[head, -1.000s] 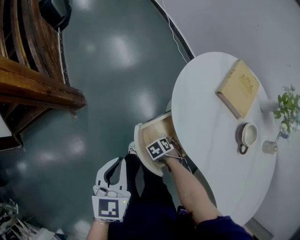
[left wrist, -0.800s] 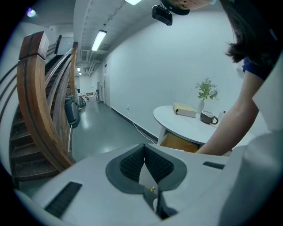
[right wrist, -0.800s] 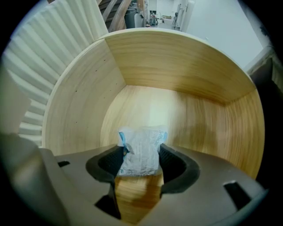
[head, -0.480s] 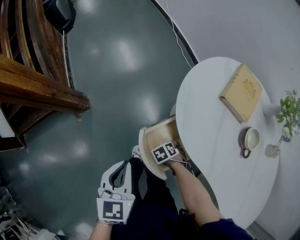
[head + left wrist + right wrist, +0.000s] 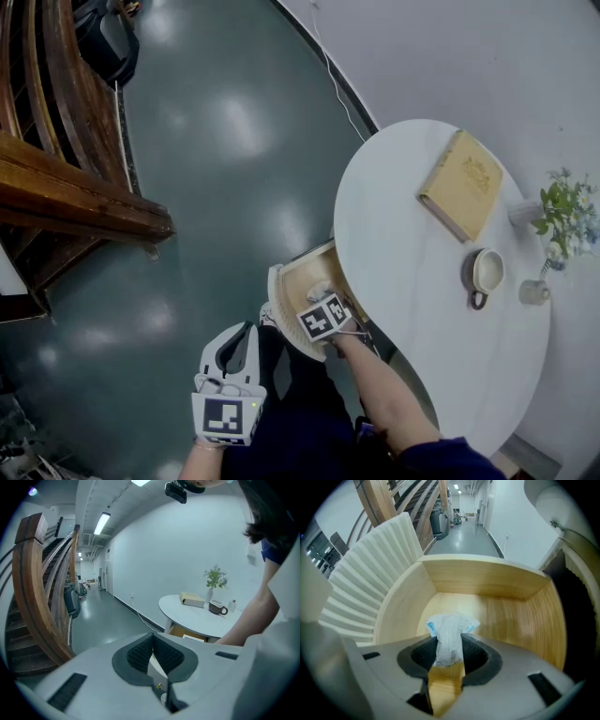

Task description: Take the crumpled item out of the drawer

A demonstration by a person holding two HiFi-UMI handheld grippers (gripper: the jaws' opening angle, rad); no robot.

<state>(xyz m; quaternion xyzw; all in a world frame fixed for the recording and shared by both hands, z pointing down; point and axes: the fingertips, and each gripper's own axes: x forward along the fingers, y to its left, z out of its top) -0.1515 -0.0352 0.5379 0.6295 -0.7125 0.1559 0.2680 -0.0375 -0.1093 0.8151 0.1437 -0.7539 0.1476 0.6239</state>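
An open drawer (image 5: 289,274) of pale wood sticks out from under the round white table (image 5: 403,216). My right gripper (image 5: 318,296) reaches down into it. In the right gripper view a crumpled white and blue item (image 5: 449,632) stands between the pads of the right gripper (image 5: 449,652). The jaws are closing and the pads pinch the item's lower part, just above the drawer's floor (image 5: 497,616). My left gripper (image 5: 241,336) hangs low beside the person's leg, away from the drawer. In its own view the left gripper (image 5: 152,651) is shut and holds nothing.
On the table lie a tan book (image 5: 461,185), a mug (image 5: 487,272), a small jar (image 5: 534,292) and a vase with a plant (image 5: 562,211). A wooden staircase (image 5: 66,187) stands at the left. The drawer's ribbed white front (image 5: 370,588) rises left of the item.
The right gripper stays in the drawer and has shifted a little; a pale lump now shows at its tips. The head view has swung slightly. The left gripper has hardly moved.
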